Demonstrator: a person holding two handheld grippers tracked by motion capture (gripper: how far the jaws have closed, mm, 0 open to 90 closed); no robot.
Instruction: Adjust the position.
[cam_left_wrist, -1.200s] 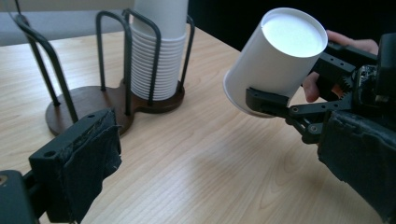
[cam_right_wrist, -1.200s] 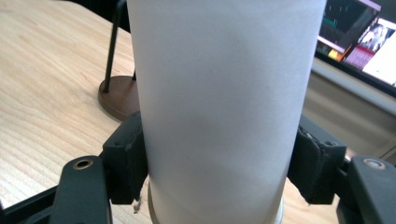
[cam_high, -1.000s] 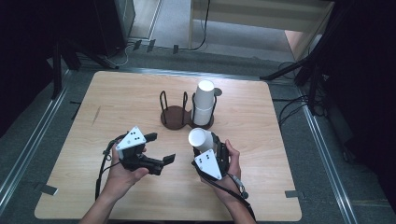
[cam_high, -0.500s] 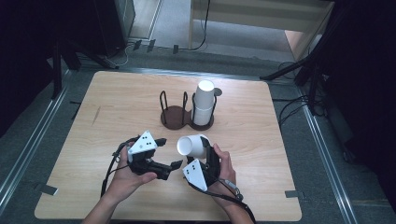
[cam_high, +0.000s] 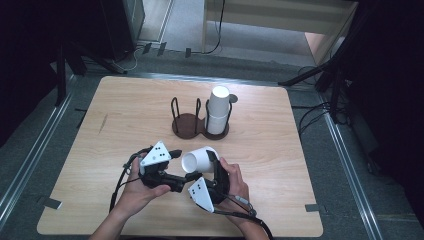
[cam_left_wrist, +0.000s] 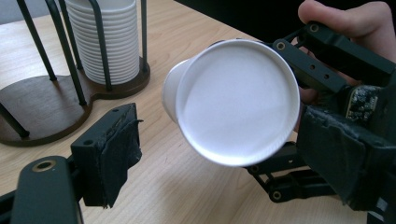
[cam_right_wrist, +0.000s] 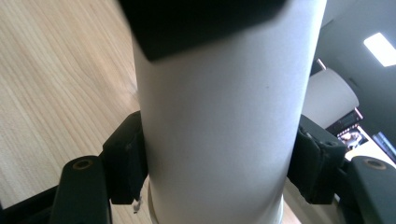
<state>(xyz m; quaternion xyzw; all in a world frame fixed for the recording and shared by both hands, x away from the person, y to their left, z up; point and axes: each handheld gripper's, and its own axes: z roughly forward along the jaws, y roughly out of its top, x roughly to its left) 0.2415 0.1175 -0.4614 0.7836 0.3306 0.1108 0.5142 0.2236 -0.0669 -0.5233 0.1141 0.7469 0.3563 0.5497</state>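
Tipped sideways since the earlier frame, the paper cup (cam_high: 199, 159) sits clamped in the right gripper (cam_high: 212, 167); the left gripper (cam_high: 182, 170), jaws just closing but clear of it, brackets its base.

From my screen the high view is lit from overhead, the wooden table (cam_high: 125, 120) bright while everything around the table falls off into near black. The white cup (cam_left_wrist: 238, 100) looks soft and washed out in the left gripper view, sharper behind it at the cup stack (cam_left_wrist: 107, 39). In the right gripper view the cup is blurred, with a ceiling light glaring to its upper right.
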